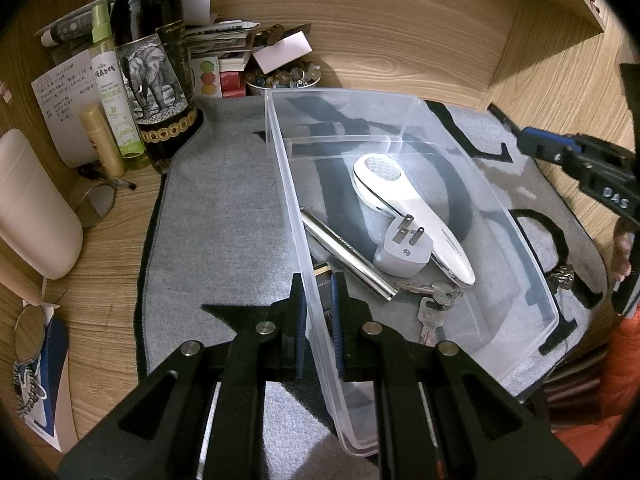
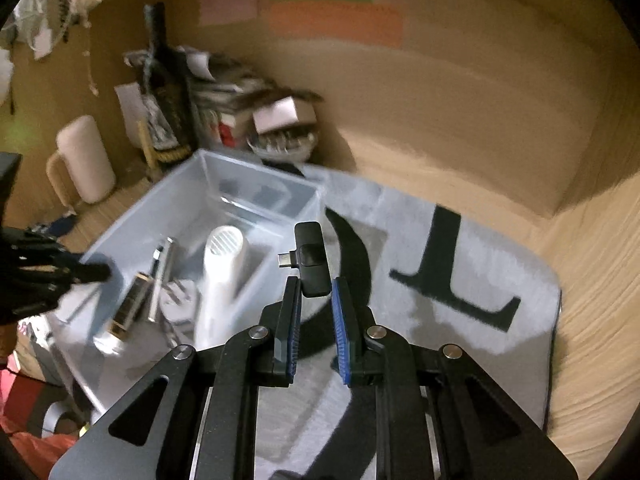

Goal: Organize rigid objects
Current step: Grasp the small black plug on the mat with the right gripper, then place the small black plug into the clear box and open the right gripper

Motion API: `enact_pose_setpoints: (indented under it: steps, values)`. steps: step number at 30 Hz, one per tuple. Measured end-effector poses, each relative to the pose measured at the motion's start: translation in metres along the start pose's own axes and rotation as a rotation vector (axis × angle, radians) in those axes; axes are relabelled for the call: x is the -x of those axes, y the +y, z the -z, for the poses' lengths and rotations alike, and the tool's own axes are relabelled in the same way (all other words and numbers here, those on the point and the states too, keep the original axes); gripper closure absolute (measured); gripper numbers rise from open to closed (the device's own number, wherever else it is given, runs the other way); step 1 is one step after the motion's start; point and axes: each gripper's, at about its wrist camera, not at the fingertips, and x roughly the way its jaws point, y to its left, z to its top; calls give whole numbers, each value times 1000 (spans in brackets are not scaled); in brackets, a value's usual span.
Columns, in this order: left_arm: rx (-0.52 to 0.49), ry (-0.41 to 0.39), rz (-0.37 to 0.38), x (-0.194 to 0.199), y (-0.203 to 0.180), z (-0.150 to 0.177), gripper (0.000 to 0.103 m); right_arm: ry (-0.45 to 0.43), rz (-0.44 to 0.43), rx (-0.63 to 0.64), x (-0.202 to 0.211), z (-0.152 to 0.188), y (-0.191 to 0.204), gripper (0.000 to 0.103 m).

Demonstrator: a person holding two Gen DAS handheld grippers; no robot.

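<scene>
Wooden desk carries a grey mat (black-lettered).

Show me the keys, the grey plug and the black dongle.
keys [image 1: 434,300]: left wrist view, key bunch.
grey plug [image 1: 404,254]: left wrist view, its body.
black dongle [image 2: 311,256]: right wrist view, its middle.

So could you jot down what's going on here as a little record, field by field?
Setting: grey mat on a wooden desk
Container: clear plastic bin
In bin: white handheld device, grey plug, metal tube, keys
Left tool: shut on the bin's near wall
Right tool: shut on a small black USB-C dongle, held above the mat beside the bin
</scene>
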Motion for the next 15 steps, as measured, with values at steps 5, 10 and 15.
enact_pose_setpoints:
  steps: [5, 10, 15]
  values:
    - [-1, 1, -1, 0, 0, 0, 92, -37, -27, 33, 10, -7, 16, 89]
    - [-2, 0, -2, 1, 0, -1, 92, -42, -59, 71, 10, -7, 33, 89]
    - [-2, 0, -2, 0, -1, -1, 92, -15, -96, 109, 1, -5, 52, 89]
